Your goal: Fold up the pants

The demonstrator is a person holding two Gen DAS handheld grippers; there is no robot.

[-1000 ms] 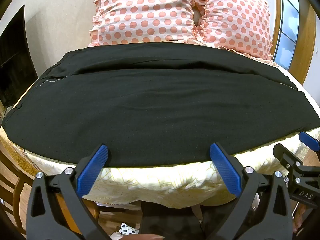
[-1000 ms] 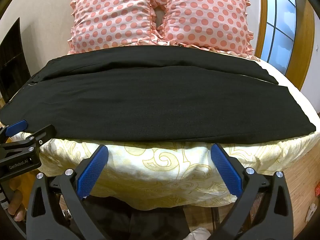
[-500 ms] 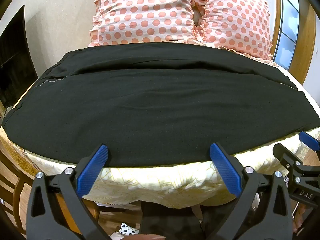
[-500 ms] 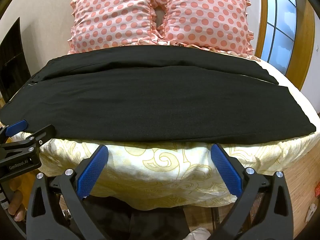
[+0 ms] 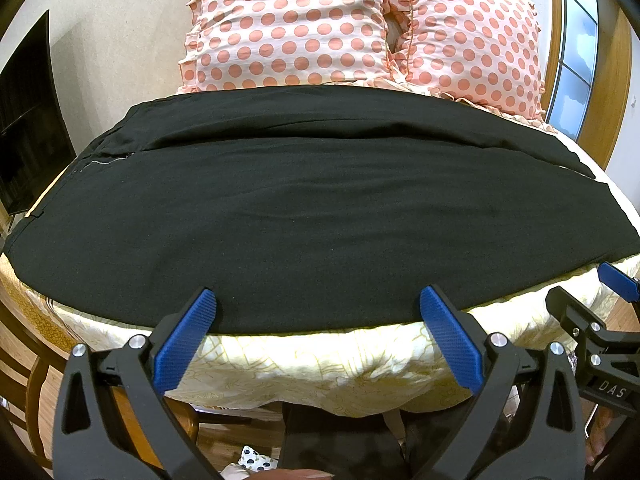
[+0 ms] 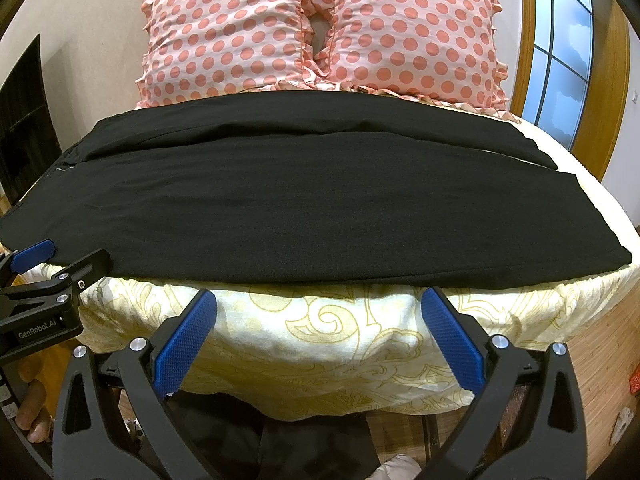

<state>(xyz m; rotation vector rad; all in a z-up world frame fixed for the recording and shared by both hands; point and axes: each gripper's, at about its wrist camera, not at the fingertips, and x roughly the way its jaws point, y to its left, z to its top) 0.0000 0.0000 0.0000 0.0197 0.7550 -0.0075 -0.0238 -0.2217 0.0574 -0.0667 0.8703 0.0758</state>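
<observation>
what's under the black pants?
The black pants lie flat on a bed with a cream, yellow-patterned sheet, which shows only along the near edge and at the right. Two pink polka-dot pillows sit behind. The bed surface beneath the pants is covered.

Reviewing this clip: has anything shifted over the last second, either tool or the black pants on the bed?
Nothing visibly changed. The left tool and right tool stay open and empty at the near edge of the bed, and the black pants lie spread flat as before, with the polka-dot pillows behind them.
</observation>
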